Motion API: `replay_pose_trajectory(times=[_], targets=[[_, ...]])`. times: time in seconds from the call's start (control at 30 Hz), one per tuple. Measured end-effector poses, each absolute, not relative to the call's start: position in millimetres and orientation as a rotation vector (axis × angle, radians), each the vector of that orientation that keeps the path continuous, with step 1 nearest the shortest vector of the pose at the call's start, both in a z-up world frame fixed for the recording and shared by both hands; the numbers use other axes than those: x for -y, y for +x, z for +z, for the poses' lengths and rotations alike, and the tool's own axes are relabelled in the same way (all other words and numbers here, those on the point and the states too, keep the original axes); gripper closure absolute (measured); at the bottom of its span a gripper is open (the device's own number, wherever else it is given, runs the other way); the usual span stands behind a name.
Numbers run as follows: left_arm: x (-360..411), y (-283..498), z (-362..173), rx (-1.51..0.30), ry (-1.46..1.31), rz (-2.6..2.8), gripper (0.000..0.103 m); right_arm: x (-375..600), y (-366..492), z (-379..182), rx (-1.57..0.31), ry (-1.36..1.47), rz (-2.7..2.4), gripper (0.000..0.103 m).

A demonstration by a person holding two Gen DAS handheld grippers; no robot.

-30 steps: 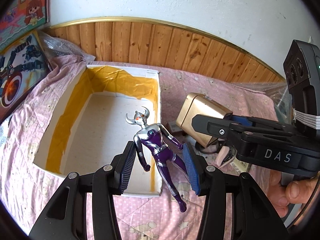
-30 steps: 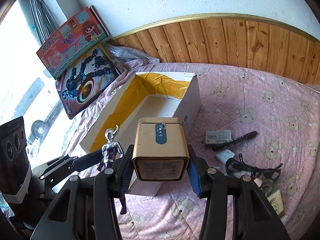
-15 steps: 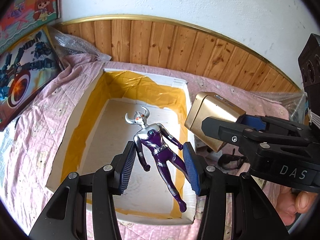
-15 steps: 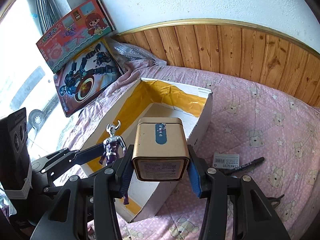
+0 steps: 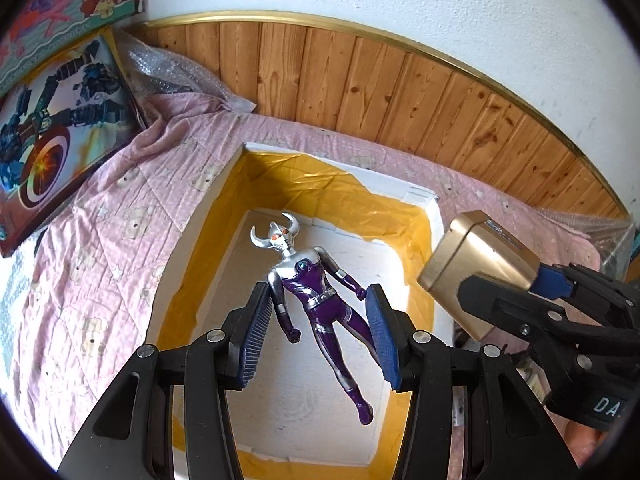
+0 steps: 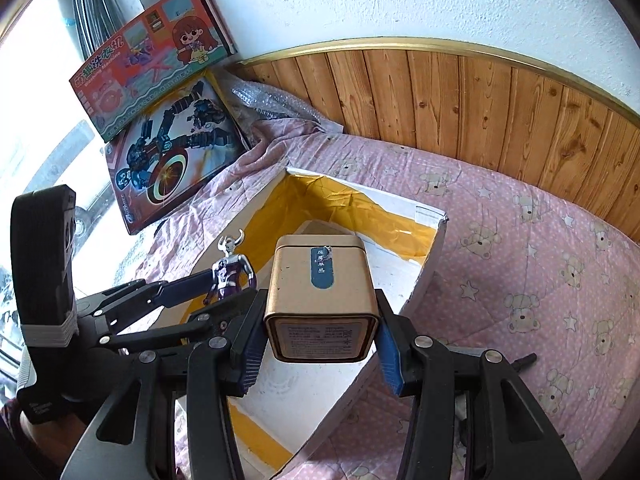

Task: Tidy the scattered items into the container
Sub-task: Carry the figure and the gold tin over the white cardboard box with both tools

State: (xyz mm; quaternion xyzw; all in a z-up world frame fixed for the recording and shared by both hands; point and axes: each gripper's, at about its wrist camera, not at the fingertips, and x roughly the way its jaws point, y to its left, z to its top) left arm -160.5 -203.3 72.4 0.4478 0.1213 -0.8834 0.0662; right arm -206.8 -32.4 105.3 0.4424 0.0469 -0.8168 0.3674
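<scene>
Our left tool point(image 5: 318, 332) is gripping the purple figure point(image 5: 316, 300) above the white box's point(image 5: 208, 216) bare floor; our right tool point(image 6: 320, 344) is clamping the gold tin point(image 6: 320, 296) over its right wall on the bed point(image 6: 540, 280).

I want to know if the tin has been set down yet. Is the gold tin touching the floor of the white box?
Apart. In the right wrist view the gold tin hangs clamped in the right hand-held gripper, above the white box floor.
</scene>
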Motion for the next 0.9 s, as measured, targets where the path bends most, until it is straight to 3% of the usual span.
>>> replay_pose_trajectory(times=[0.53,0.9], targets=[[238,-222,28,-0.415,1.429,-2.511,0.053,75,-249,74,-0.199,1.218,-2.046,0.053],[239,-249,-3,-0.282,1.534,-2.507,0.052,107,-267,29,-0.501,1.291,-1.987,0.053]])
